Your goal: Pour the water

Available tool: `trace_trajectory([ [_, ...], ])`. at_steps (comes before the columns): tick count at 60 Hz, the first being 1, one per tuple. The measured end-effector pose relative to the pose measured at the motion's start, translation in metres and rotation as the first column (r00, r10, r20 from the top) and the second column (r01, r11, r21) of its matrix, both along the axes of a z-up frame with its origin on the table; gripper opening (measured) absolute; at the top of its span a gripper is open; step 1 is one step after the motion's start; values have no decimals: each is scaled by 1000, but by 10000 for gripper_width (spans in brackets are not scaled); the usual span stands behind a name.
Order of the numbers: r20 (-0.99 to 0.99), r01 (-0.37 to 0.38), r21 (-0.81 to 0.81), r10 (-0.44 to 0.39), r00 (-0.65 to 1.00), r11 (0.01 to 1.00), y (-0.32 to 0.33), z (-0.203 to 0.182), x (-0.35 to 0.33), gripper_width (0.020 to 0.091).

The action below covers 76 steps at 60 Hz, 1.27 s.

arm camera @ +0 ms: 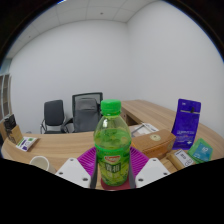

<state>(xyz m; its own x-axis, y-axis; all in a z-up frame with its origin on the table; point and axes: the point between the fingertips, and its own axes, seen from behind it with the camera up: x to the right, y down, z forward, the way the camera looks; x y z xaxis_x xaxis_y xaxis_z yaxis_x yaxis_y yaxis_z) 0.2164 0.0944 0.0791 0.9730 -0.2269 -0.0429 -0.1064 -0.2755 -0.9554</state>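
Gripper (112, 175) clasping green-capped bottle (113, 150) — label unreadable

You're holding a green-capped bottle (113, 147) upright between the claw (113, 172) fingers, green label facing you, cap on, raised above the counter (165, 118).

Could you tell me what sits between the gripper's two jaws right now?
In the gripper view, a green-capped bottle stands upright between the jaws of the gripper, both pads against its sides.
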Motion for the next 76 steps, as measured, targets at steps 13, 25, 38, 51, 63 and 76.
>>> trace_trajectory([
  [13, 14, 56, -95, -55, 998, 994, -16, -7, 5, 713],
  [25, -35, 83, -181, -91, 995, 980, -104, -10, -21, 845],
  [38, -22, 19, -288, -27, 999, 957, -214, 24, -94, 833],
  [51, 2, -57, -274, 60, 998, 960, -284, 76, -184, 836],
  [63, 11, -98, -193, 102, 995, 976, -316, 124, -245, 835],
  [76, 38, -149, -133, 155, 987, 980, -337, 152, -296, 828],
])
